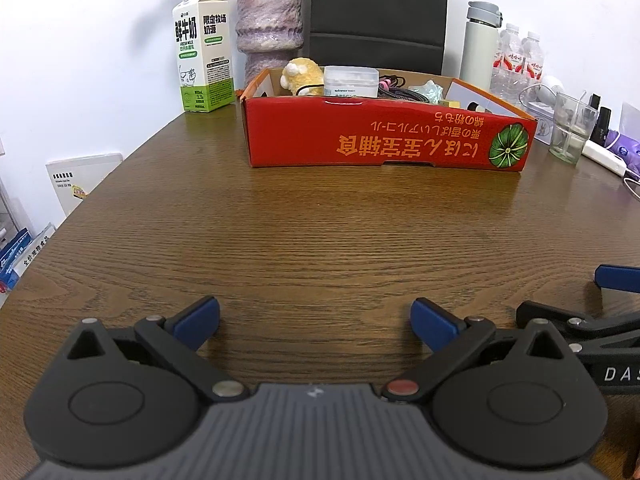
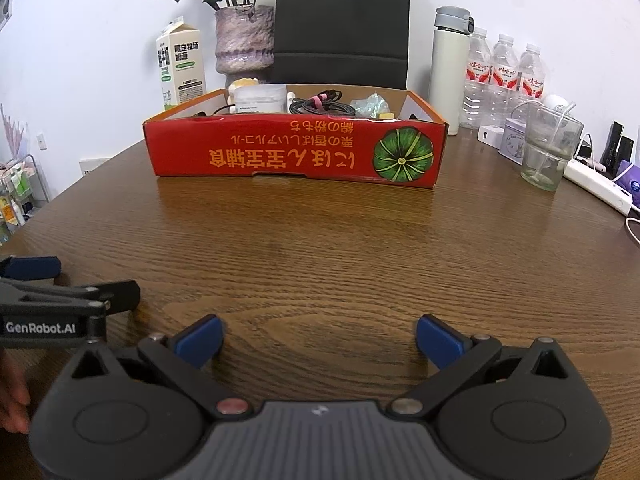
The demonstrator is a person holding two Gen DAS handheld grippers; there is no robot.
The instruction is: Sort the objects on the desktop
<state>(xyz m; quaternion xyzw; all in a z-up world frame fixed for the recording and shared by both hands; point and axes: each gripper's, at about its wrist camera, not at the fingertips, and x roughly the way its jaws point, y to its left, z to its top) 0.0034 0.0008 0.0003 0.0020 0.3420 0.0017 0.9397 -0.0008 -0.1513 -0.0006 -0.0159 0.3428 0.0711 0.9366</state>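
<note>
A red cardboard box [image 1: 384, 136] with a green pumpkin print stands on the far part of the brown wooden table [image 1: 320, 232]; it also shows in the right wrist view [image 2: 296, 152]. Inside it lie a yellow plush toy [image 1: 302, 76], a clear plastic container [image 1: 351, 81], coiled cables [image 2: 322, 106] and a pale green wrapped item [image 2: 370, 105]. My left gripper [image 1: 315, 322] is open and empty, low over the near table. My right gripper [image 2: 319, 340] is open and empty, beside the left one.
A milk carton [image 1: 204, 52] and a purple vase [image 1: 268, 24] stand at back left. A white thermos [image 2: 450, 68], water bottles [image 2: 504, 76], a glass [image 2: 550, 148] and a power strip [image 2: 600, 186] stand at right. A black chair back [image 2: 342, 24] is behind the box.
</note>
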